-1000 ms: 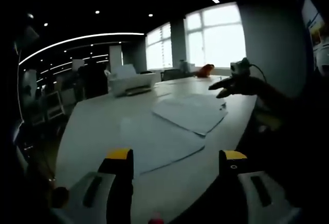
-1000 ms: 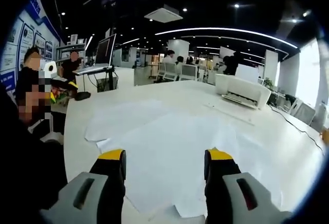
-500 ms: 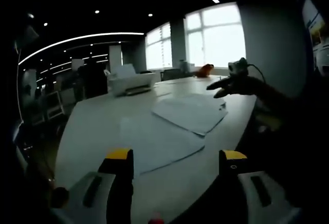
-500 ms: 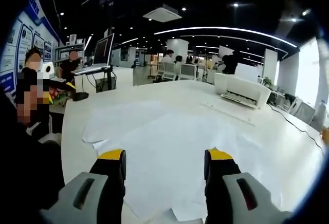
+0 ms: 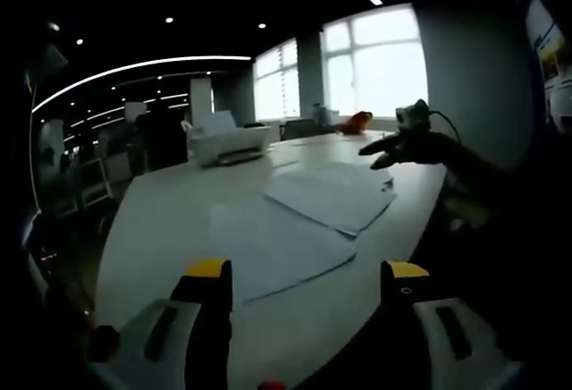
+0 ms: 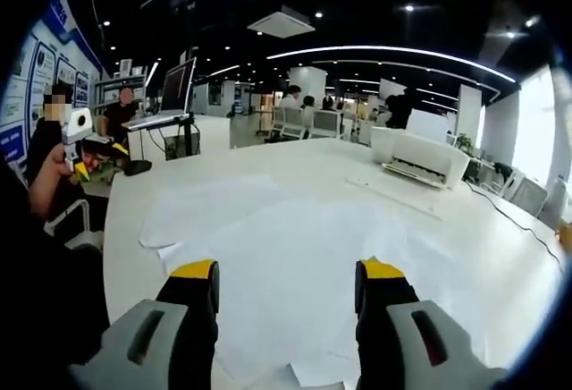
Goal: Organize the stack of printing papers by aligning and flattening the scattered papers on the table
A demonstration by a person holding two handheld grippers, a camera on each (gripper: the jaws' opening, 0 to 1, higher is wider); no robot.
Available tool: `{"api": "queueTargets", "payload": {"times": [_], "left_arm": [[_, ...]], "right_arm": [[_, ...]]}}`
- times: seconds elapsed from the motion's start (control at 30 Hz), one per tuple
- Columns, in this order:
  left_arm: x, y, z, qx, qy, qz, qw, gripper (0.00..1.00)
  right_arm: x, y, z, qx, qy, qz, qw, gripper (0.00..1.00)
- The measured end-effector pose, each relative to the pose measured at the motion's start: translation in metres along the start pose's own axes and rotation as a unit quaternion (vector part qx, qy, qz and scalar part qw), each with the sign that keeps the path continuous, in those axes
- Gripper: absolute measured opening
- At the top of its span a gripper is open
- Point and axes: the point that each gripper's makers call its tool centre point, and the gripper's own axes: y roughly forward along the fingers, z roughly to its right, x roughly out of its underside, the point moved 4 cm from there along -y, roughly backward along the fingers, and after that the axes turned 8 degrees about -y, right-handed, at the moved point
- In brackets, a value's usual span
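A white printer [image 6: 420, 157] sits at the far side of my worktop [image 6: 295, 162], boxy and smooth, with a thin cable [image 6: 514, 216] trailing off to its right; in my left gripper view the same printer [image 5: 228, 144] stands beyond the sheets, and something orange [image 5: 356, 122] lies near the bright windows [image 5: 380, 59]. Past the worktop are office chairs [image 6: 308, 124], a monitor on a stand [image 6: 179, 90] and people at the left edge. My right gripper [image 6: 286, 287] hangs over the papers [image 6: 304, 265] with its yellow-tipped jaws spread apart and nothing between them; the sheets are flat, thin and white, fanned unevenly with corners sticking out. My left gripper [image 5: 308, 284] is likewise spread and empty near the worktop's edge, with the papers [image 5: 304, 220] ahead of it in two loose overlapping patches. My right gripper [image 5: 416, 144] reaches in from the right above them.
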Motion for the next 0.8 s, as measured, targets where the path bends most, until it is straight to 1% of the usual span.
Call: {"api": "queueTargets", "payload": {"times": [0.2,0.8], "left_arm": [[0.001,0.0,-0.001,0.001,0.0,-0.003,1.0,0.71],[0.001,0.0,-0.008,0.004,0.002,-0.005,1.0,0.71]], "right_arm": [[0.002,0.003,0.001,-0.001,0.001,-0.004,1.0,0.57],[0.001,0.006,0.01,0.003,0.005,-0.005,1.0,0.56]]}}
